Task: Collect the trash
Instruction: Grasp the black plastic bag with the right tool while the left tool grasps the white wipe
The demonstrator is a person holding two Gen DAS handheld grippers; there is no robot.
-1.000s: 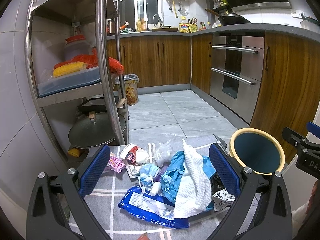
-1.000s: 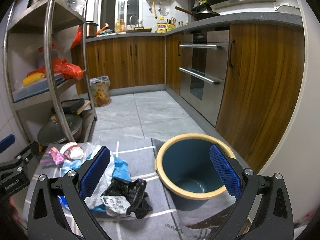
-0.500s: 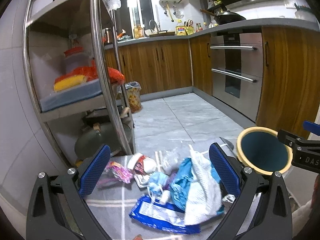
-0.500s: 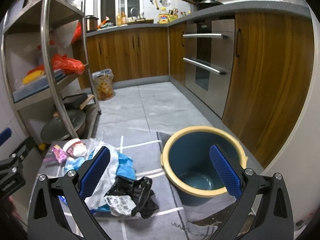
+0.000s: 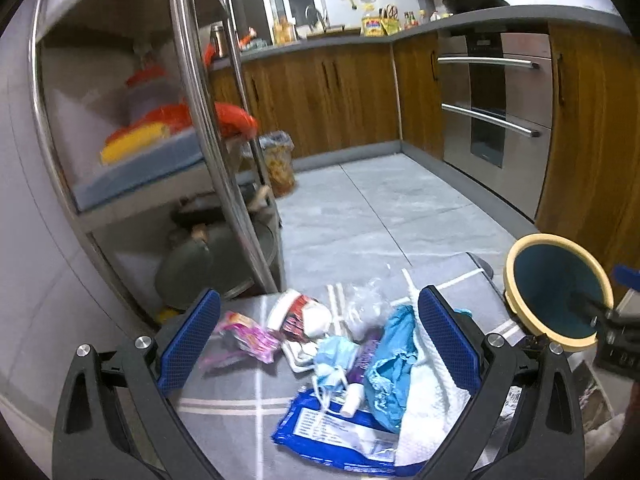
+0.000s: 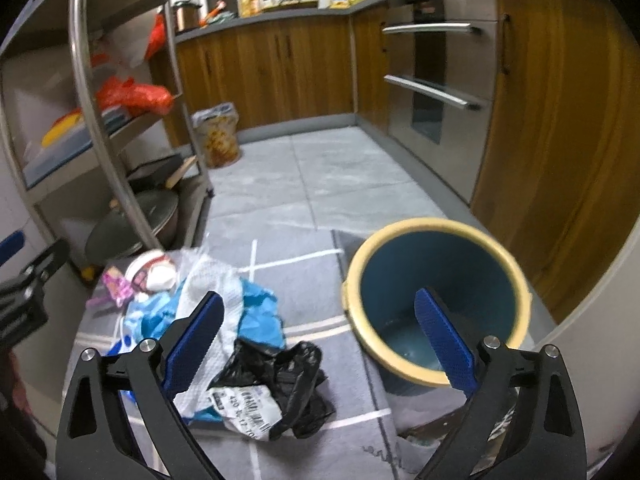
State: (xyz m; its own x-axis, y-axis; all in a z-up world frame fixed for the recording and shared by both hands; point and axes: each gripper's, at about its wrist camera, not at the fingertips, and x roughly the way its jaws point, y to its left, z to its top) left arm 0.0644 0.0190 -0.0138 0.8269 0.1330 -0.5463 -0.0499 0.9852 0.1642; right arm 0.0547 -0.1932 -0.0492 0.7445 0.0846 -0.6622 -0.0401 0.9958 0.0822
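Observation:
A trash pile lies on a grey mat (image 5: 240, 408): a pink wrapper (image 5: 248, 336), a white and red cup (image 5: 300, 312), a light blue mask (image 5: 332, 360), a blue plastic piece (image 5: 392, 364), a white paper towel (image 5: 424, 400) and a blue pack (image 5: 332, 436). My left gripper (image 5: 318, 312) hangs open above the pile and holds nothing. A black bag (image 6: 288, 376) with a crumpled label lies at the pile's near side. My right gripper (image 6: 320, 308) hovers between that bag and the teal bin (image 6: 436, 280). Its jaws are closing slightly, with nothing pressed between them.
A steel rack (image 5: 216, 160) stands left of the pile, with a pan lid (image 5: 188, 268) on its lowest shelf. A bagged bin (image 5: 278, 164) sits on the tiled floor behind. Wooden cabinets and an oven (image 5: 496, 112) line the right side.
The left gripper has drifted toward the rack side, so the towel and bin sit further right in its view. The right view has dipped closer to the black bag, and its jaws have narrowed a little.

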